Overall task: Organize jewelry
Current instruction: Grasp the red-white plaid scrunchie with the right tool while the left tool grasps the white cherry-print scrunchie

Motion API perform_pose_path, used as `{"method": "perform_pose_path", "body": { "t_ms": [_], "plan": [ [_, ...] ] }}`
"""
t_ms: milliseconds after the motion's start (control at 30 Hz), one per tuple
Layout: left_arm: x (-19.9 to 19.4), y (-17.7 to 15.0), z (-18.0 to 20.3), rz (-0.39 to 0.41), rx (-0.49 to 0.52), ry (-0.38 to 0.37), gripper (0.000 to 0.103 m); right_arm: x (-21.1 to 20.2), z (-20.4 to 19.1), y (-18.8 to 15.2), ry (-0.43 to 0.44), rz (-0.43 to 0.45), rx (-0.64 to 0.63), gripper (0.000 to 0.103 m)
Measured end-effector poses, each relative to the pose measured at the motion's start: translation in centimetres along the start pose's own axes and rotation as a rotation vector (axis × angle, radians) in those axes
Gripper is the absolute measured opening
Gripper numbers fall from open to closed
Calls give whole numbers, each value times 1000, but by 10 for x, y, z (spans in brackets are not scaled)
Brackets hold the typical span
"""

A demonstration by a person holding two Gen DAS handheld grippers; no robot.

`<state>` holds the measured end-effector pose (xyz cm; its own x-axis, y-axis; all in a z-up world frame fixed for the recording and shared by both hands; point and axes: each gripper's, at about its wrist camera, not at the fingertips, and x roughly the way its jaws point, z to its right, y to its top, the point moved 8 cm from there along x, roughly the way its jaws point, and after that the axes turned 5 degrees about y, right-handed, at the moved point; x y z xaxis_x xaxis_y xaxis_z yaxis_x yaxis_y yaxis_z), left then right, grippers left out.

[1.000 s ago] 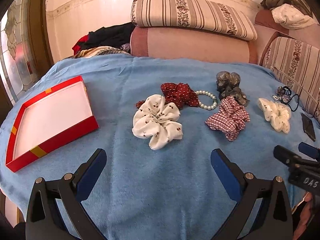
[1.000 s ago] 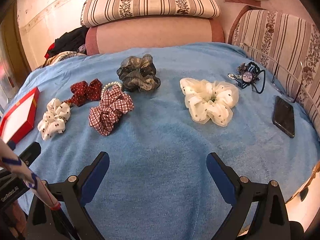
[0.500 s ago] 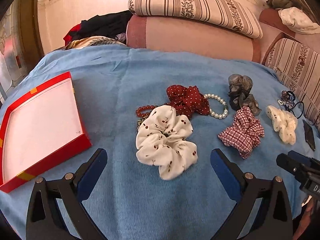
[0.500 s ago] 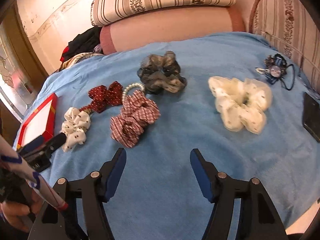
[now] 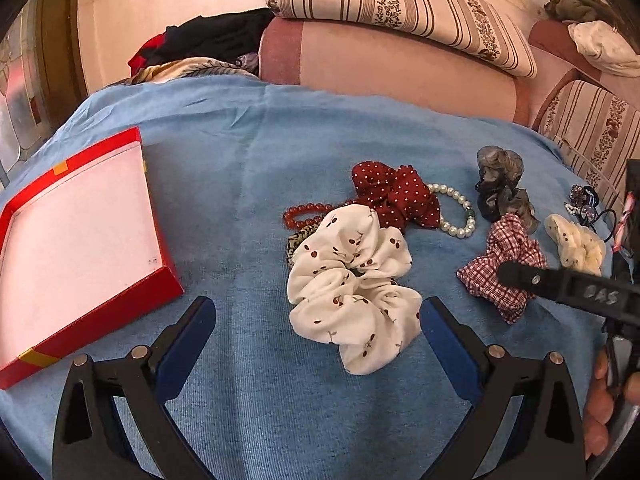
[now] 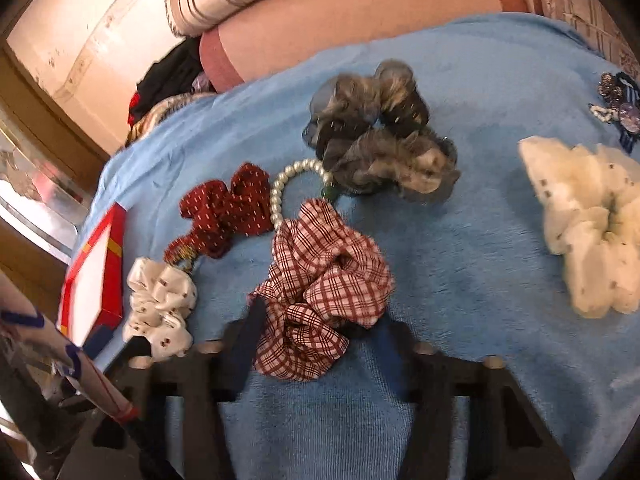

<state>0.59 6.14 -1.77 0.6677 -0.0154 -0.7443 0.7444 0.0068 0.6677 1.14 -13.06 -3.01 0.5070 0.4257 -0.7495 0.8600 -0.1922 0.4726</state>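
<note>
Scrunchies and bracelets lie on a blue cloth. My left gripper (image 5: pixel 316 332) is open, its fingers on either side of a white cherry-print scrunchie (image 5: pixel 352 284), which also shows in the right wrist view (image 6: pixel 160 312). My right gripper (image 6: pixel 316 344) is open around the near end of a red plaid scrunchie (image 6: pixel 320 296), also seen in the left wrist view (image 5: pixel 504 260). A red dotted scrunchie (image 5: pixel 396 196), a pearl bracelet (image 5: pixel 456 212), a red bead bracelet (image 5: pixel 304 214), a grey scrunchie (image 6: pixel 380 136) and a cream scrunchie (image 6: pixel 592 224) lie around.
An open red box with a white inside (image 5: pixel 76 236) sits at the left of the cloth. A beaded hair tie (image 6: pixel 620 104) lies at the far right. A sofa with striped cushions (image 5: pixel 392 12) stands behind.
Both grippers moved forward. The left now has the cherry scrunchie between its fingers. The right narrowed its jaws and closed in on the plaid scrunchie.
</note>
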Motion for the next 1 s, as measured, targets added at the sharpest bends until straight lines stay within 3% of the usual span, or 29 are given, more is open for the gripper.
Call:
{"method": "perform_pose_path", "body": {
  "t_ms": [33, 133, 467, 733, 833, 1000],
  "plan": [
    [1, 0, -1, -2, 0, 0, 102, 1, 0, 1, -5, 4, -7, 27],
    [4, 1, 0, -12, -7, -9, 102, -4, -2, 3, -3, 39, -29, 14],
    [9, 6, 14, -12, 8, -19, 101, -27, -3, 11, -30, 135, -104, 11],
    [22, 1, 15, -57, 1, -13, 56, -26, 0, 10, -29, 130, -110, 12],
    [20, 1, 16, -52, 3, -27, 24, -27, 0, 10, -31, 134, -113, 12],
    [12, 4, 16, -23, 1, -49, 19, -33, -5, 9, -28, 151, -127, 12]
  ]
}}
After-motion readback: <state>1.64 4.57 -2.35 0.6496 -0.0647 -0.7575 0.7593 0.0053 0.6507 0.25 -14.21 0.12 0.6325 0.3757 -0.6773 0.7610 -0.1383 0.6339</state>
